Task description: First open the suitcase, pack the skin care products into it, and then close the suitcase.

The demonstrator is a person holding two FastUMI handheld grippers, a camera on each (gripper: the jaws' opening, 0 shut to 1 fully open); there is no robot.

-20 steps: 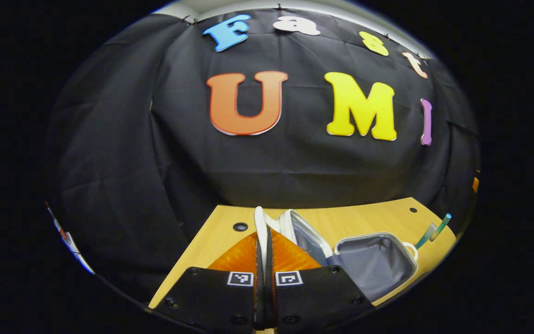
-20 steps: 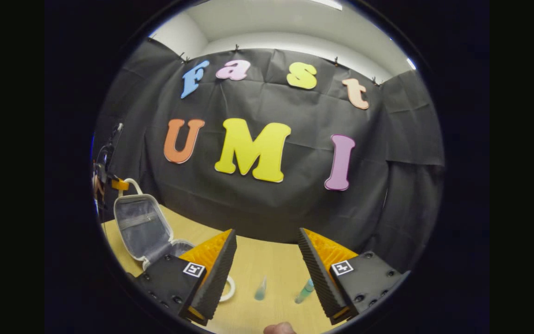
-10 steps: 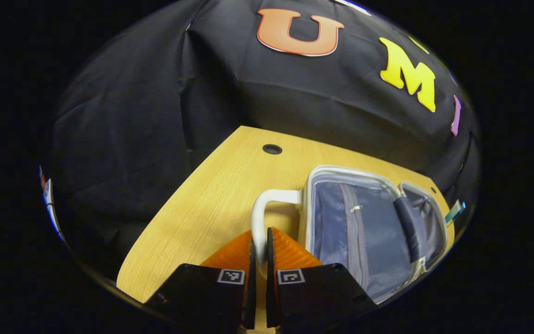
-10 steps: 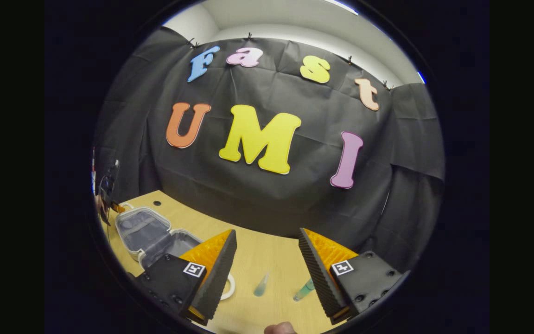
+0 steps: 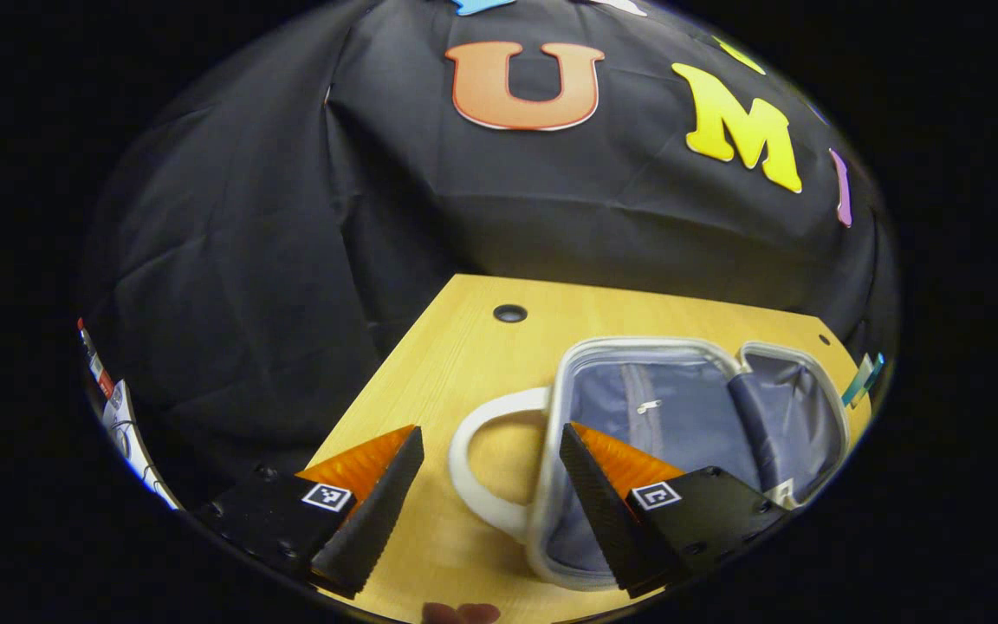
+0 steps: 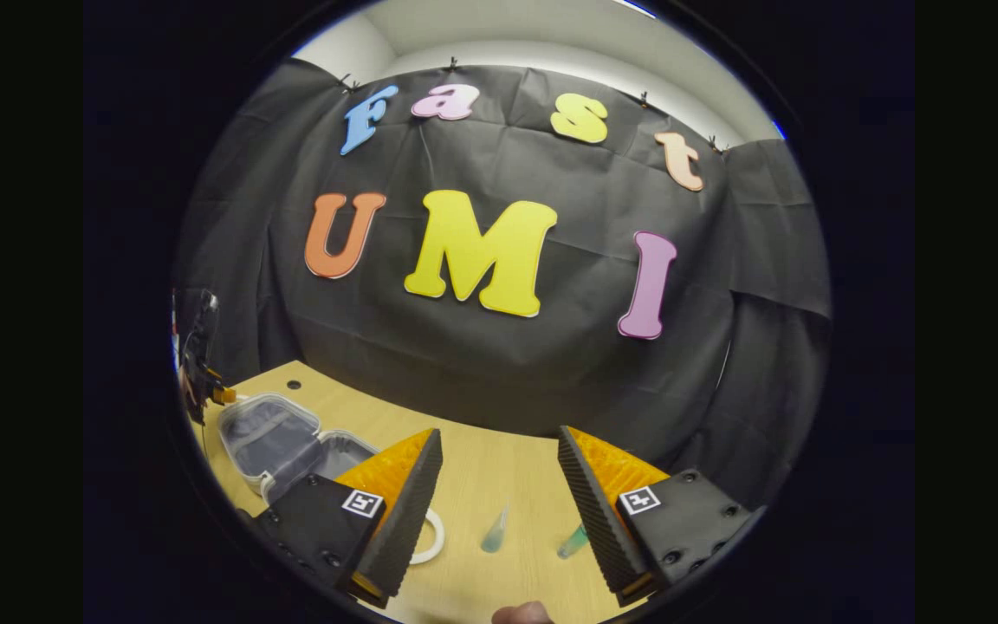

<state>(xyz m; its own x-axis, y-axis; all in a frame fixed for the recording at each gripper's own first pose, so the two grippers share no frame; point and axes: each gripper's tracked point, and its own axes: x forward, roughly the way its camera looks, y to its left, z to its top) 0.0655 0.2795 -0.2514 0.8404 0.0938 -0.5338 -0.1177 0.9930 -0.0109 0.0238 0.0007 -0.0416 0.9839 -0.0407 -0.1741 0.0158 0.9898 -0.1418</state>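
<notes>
Now the suitcase [image 5: 690, 416] lies open on the desk [image 5: 430, 381].
Both grippers gape wide, empty; right gripper [image 6: 499, 485] should descend squarely over one tube [image 6: 495, 530].

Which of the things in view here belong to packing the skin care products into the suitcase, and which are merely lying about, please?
Belongs to the job:
- suitcase, lying open on the table
- its white handle
- two small tubes on the wood

Just lying about:
- table with its cable hole
- white ring beside the suitcase: purpose unclear
</notes>
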